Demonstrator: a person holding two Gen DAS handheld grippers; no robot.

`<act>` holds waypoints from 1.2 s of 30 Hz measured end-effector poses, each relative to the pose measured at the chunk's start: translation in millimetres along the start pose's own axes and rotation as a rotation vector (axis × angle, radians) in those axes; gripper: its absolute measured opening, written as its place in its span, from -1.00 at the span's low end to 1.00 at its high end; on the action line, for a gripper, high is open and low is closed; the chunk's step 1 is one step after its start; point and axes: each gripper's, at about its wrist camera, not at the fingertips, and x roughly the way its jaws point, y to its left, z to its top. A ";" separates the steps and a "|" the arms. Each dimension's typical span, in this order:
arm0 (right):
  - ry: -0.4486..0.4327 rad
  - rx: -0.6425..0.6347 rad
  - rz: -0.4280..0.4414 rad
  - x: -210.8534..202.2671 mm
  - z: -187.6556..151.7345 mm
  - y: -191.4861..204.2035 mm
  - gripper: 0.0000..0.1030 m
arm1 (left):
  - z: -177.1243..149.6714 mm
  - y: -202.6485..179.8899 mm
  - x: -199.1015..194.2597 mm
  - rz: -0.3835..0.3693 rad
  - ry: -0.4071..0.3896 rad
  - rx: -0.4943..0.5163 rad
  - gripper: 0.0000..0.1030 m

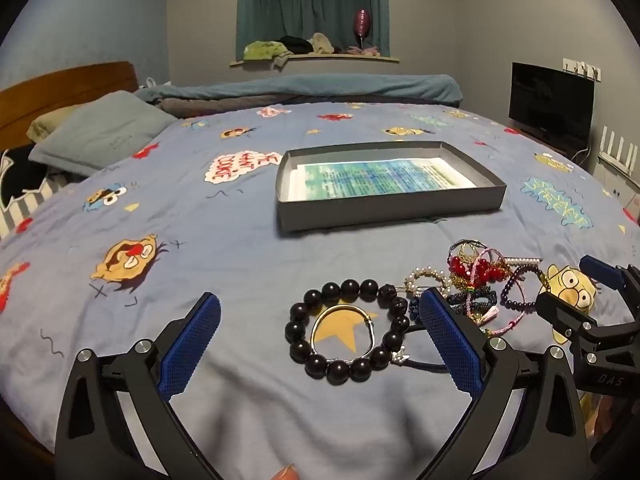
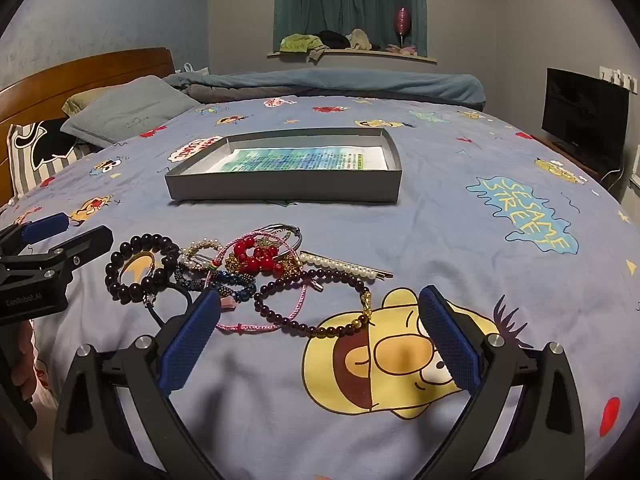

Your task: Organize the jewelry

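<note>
A pile of jewelry lies on the blue cartoon bedspread. A big black bead bracelet (image 1: 347, 332) with a thin gold bangle (image 1: 343, 334) inside it lies between the fingers of my open left gripper (image 1: 320, 344). Red beads (image 2: 256, 258), a dark bead bracelet (image 2: 316, 304), a pink cord (image 2: 260, 326) and a pearl hair clip (image 2: 344, 266) lie ahead of my open, empty right gripper (image 2: 320, 332). A grey shallow box (image 1: 384, 210) lined with printed paper sits farther back; it also shows in the right wrist view (image 2: 280, 190).
Pillows (image 1: 100, 132) and a wooden headboard (image 1: 60, 84) are at the left. A folded blanket (image 1: 300, 88) lies along the far edge. A TV (image 1: 550, 106) stands at the right. The right gripper shows in the left view (image 1: 592, 300), the left in the right view (image 2: 52, 244).
</note>
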 end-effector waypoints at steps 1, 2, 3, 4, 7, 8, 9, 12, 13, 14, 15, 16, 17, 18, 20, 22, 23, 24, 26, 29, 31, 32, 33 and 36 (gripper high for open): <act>0.000 0.000 0.001 0.1 0.2 -0.1 0.90 | -0.1 -0.3 -0.1 0.000 0.000 0.001 0.92; 0.001 0.000 0.001 0.1 0.2 -0.2 0.90 | -0.2 -0.5 -0.4 -0.001 -0.001 0.001 0.92; 0.001 0.000 0.000 0.0 0.2 0.0 0.90 | -0.3 -0.7 -0.4 -0.002 0.000 0.001 0.92; 0.001 0.000 0.001 0.0 0.2 0.0 0.90 | -0.3 -0.7 0.1 -0.004 0.003 0.000 0.92; 0.002 -0.002 0.002 -0.2 0.1 0.2 0.90 | -0.8 -1.3 0.8 -0.011 0.014 -0.005 0.92; 0.003 -0.002 0.002 -0.3 0.1 0.2 0.90 | -0.7 -0.8 1.9 -0.010 0.015 -0.005 0.92; 0.003 -0.003 0.002 -0.5 0.0 0.3 0.90 | -0.8 -0.9 1.7 -0.009 0.014 -0.005 0.92; 0.001 -0.001 -0.001 -0.6 0.4 -0.3 0.90 | -0.8 -0.3 0.6 -0.009 0.008 -0.006 0.92; 0.002 -0.001 -0.001 -0.6 0.4 -0.2 0.90 | -1.0 -0.6 0.6 -0.009 0.010 -0.006 0.92; 0.003 -0.003 -0.002 -0.7 0.4 0.1 0.90 | -1.1 0.3 1.1 -0.010 0.011 -0.006 0.92; 0.002 -0.004 -0.003 -0.8 0.3 0.1 0.90 | -1.4 0.2 1.1 -0.012 0.014 -0.007 0.92; 0.002 -0.003 -0.002 -0.9 0.4 -0.1 0.90 | -1.8 0.2 1.3 -0.013 0.016 -0.008 0.92; 0.002 -0.003 -0.001 -0.7 0.4 -0.2 0.90 | -1.6 0.5 1.2 -0.013 0.017 -0.009 0.92; 0.001 -0.003 0.000 -0.9 0.5 -0.3 0.90 | -1.5 0.9 0.8 -0.013 0.016 -0.009 0.92; 0.002 -0.003 -0.002 -0.7 0.4 -0.3 0.90 | -1.4 1.0 1.6 -0.013 0.014 -0.009 0.92; 0.003 -0.002 -0.001 -0.4 0.3 -0.1 0.90 | -1.8 1.0 1.8 -0.013 0.015 -0.010 0.92; 0.002 -0.002 -0.001 -0.3 0.2 0.2 0.90 | -1.9 1.0 1.9 -0.013 0.016 -0.009 0.92; 0.002 -0.001 -0.001 -0.5 0.2 0.2 0.90 | -1.8 1.2 2.0 -0.013 0.016 -0.009 0.92; 0.002 -0.001 0.000 0.1 0.0 0.6 0.90 | -1.7 1.2 2.0 -0.012 0.016 -0.009 0.92; 0.003 -0.002 0.000 0.4 -0.1 0.9 0.90 | -2.1 1.1 2.0 -0.013 0.017 -0.010 0.92; 0.002 -0.004 0.000 -1.1 -3.0 2.1 0.90 | -2.1 1.0 1.9 -0.014 0.017 -0.009 0.92; 0.000 -0.003 -0.001 -0.8 -2.3 1.9 0.90 | -2.1 1.1 1.8 -0.013 0.016 -0.009 0.92; 0.000 -0.003 -0.002 -1.1 -2.7 1.8 0.90 | -2.0 1.1 1.8 -0.013 0.015 -0.009 0.92; 0.001 0.000 0.000 0.6 -2.0 1.9 0.90 | -2.0 1.3 2.2 -0.014 0.018 -0.009 0.92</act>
